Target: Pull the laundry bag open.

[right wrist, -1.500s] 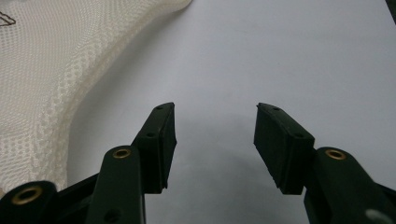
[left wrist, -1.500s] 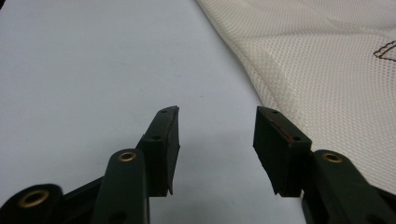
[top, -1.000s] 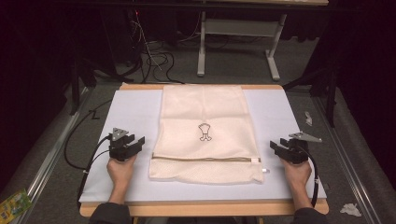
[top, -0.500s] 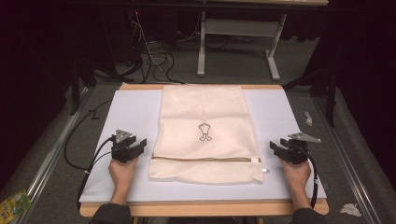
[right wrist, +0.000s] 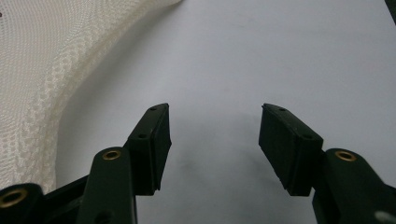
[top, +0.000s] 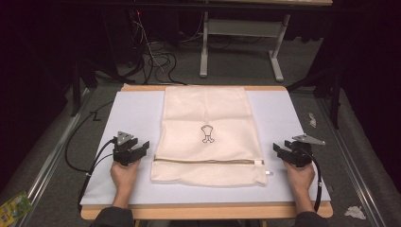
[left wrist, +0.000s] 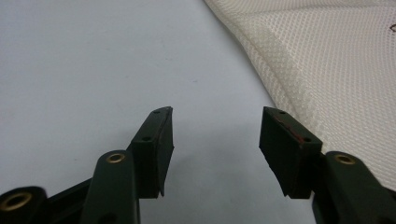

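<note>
The room is dark, with light falling mainly on the worktop [top: 127,123], a wooden board covered by a pale bluish-grey sheet whose wooden edge shows along the near and far sides. Grey carpet floor [top: 236,66] spreads around it. Beyond the far edge stands a table frame [top: 206,47] with light grey metal legs and flat feet, and left of it a tangle of black cables [top: 156,59] lies on the floor. A metal rail [top: 52,158] runs along the floor on the left, another rail [top: 352,165] on the right. Crumpled white scraps [top: 354,213] lie on the carpet at the right, and a green and yellow packet [top: 14,207] lies at the lower left corner.
</note>
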`<control>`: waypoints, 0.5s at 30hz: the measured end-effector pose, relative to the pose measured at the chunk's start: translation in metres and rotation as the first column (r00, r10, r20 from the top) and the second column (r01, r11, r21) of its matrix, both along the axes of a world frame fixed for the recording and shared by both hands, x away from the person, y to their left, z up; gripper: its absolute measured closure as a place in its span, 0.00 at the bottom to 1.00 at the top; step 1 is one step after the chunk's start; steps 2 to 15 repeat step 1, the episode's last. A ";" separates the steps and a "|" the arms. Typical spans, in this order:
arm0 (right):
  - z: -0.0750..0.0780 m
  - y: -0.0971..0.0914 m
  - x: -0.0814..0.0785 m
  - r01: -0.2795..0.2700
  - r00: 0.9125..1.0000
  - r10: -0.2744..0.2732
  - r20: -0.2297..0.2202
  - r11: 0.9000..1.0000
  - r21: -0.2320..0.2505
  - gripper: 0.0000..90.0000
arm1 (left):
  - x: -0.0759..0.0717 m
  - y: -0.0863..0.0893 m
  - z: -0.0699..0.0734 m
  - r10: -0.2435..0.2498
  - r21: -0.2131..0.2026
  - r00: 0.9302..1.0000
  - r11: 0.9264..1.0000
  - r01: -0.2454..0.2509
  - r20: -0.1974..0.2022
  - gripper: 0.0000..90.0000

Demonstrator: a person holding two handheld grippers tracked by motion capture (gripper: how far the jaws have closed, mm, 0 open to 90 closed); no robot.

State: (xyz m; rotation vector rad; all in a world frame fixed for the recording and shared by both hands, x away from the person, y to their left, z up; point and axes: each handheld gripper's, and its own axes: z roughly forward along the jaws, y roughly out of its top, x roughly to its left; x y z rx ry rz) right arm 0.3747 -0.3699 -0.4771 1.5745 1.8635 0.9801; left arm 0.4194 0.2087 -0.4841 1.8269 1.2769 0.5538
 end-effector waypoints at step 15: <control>0.000 0.000 0.000 0.000 1.000 0.000 -0.001 1.000 0.001 0.49 | 0.000 0.000 0.000 0.001 -0.003 1.000 1.000 -0.001 -0.001 0.50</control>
